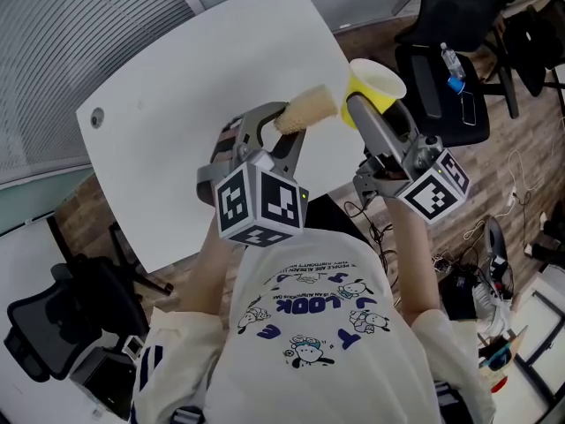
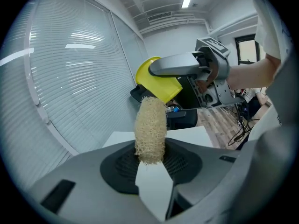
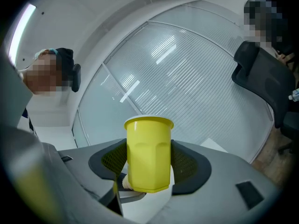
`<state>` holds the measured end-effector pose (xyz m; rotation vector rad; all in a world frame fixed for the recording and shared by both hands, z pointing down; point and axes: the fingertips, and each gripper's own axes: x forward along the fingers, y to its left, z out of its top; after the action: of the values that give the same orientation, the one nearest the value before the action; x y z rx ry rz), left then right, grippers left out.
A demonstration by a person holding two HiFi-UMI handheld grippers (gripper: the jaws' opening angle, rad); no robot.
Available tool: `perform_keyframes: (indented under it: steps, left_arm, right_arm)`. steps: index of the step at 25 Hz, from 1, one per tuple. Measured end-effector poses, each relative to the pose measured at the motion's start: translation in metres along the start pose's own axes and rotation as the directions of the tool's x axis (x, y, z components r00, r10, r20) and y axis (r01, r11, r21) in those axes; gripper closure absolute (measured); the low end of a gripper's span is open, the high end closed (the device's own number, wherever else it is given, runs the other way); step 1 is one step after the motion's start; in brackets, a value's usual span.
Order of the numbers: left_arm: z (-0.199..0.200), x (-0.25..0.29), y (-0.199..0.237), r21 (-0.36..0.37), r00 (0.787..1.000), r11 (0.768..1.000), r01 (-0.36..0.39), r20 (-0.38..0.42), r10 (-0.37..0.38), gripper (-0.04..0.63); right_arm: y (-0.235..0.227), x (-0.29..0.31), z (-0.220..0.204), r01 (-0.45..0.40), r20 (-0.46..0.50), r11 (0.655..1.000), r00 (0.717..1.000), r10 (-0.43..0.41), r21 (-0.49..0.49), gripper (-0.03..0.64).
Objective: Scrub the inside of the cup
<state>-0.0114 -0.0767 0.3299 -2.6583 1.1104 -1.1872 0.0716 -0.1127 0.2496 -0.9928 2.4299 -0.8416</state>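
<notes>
Left claw [image 2: 150, 164] clenched on the loofah [image 2: 150, 125], right claw [image 3: 148, 174] grasping the cup [image 3: 148, 148]. The loofah's outside, by the cup's base; inside scrub looks undone.

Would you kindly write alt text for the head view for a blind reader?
From above, a person holds two grippers by a white table: the left gripper clamps a beige fibrous loofah scrubber, and the right gripper clamps a yellow plastic cup. The scrubber's tip is beside the cup's outer wall, not inside it.
</notes>
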Motion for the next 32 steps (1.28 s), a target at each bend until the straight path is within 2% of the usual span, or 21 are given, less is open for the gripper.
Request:
perform_keyframes:
  steps: [6,10,13,19,24,27,32]
  left_arm:
    - [0.004,0.000,0.006,-0.029,1.000,1.000,-0.011,0.017,0.011,0.443]
    - [0.009,-0.002,0.014,-0.104,0.999,0.995,0.000,0.046,0.005,0.443]
    - [0.013,-0.005,0.024,-0.130,0.998,0.991,-0.021,0.060,0.029,0.443]
    - [0.012,-0.011,0.034,-0.160,0.996,0.986,-0.053,0.065,0.064,0.442]
    - [0.008,-0.014,0.042,-0.247,0.991,0.967,-0.066,0.098,0.093,0.442]
    - [0.007,-0.014,0.046,-0.300,0.989,0.952,-0.057,0.116,0.095,0.442]
    - [0.002,-0.013,0.052,-0.415,0.983,0.910,-0.028,0.152,0.100,0.442]
  right_arm:
    - [0.001,0.000,-0.018,0.005,-0.046,1.000,0.999,-0.006,-0.003,0.351]
    - [0.002,0.000,-0.024,0.000,-0.055,1.000,0.998,0.000,0.006,0.351]
    - [0.005,0.001,-0.029,-0.004,-0.066,1.000,0.998,0.004,0.008,0.351]
    - [0.011,0.002,-0.027,-0.005,-0.041,1.000,0.999,0.005,0.006,0.351]
    - [0.008,0.001,-0.012,0.025,0.025,1.000,0.999,-0.024,-0.014,0.351]
    - [0.007,0.002,-0.009,0.053,0.028,0.997,0.998,-0.051,-0.061,0.350]
    - [0.006,0.004,-0.017,0.105,0.000,0.977,0.994,-0.107,-0.185,0.350]
